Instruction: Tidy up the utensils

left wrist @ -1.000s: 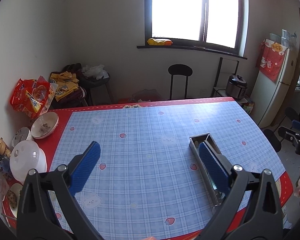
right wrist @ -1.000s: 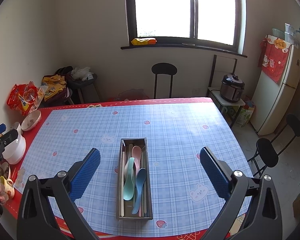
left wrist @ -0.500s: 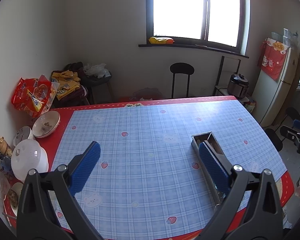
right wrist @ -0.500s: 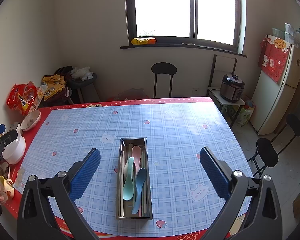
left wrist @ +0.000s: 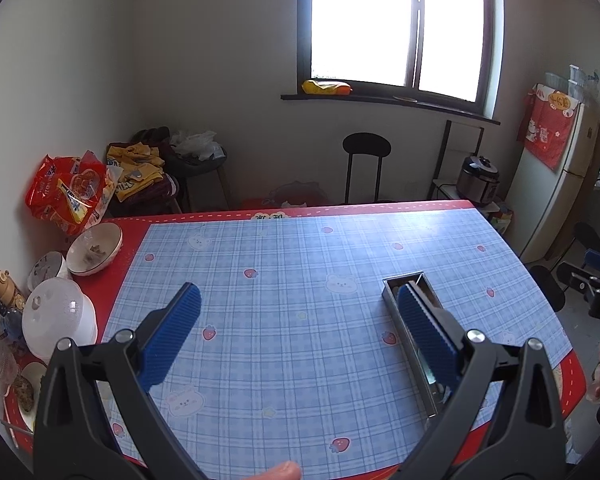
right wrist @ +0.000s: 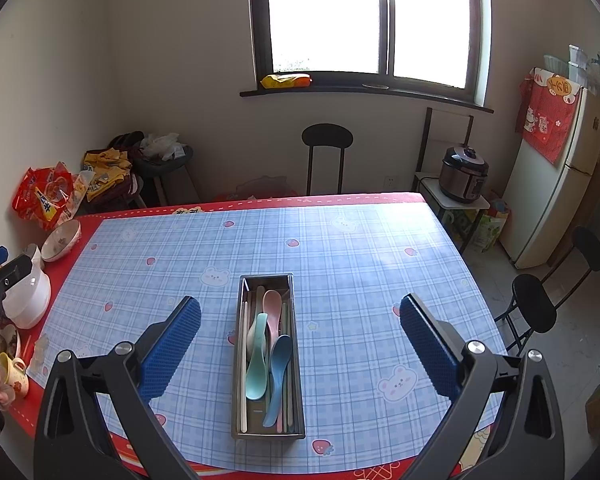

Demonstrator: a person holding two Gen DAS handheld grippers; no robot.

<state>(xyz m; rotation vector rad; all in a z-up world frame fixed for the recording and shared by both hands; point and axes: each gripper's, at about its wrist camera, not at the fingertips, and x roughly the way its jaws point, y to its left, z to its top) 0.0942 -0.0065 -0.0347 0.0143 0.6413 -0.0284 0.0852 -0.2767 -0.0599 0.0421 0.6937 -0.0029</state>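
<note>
A metal utensil tray (right wrist: pixel 296 344) lies lengthwise on the blue checked tablecloth (right wrist: pixel 340 256). In it lie a pink spoon (right wrist: pixel 273 312), a teal spoon (right wrist: pixel 257 364), a blue spoon (right wrist: pixel 277 376) and several chopsticks (right wrist: pixel 243 360). My right gripper (right wrist: pixel 300 322) is open and empty, hovering above the tray near the table's front edge. My left gripper (left wrist: pixel 299 310) is open and empty, over the tablecloth left of the tray (left wrist: pixel 416 344); its right finger hides most of the tray's inside.
Bowls (left wrist: pixel 95 243), a white lidded container (left wrist: pixel 59 318), a small bottle (left wrist: pixel 2 286) and a red snack bag (left wrist: pixel 66 190) crowd the table's left edge. A black stool (right wrist: pixel 327 136) stands behind the table. Stools (right wrist: pixel 534 308) and a fridge (right wrist: pixel 556 184) are to the right.
The left wrist view has tilted slightly, so the table sits a little lower in frame. The right gripper and the tray have not moved.
</note>
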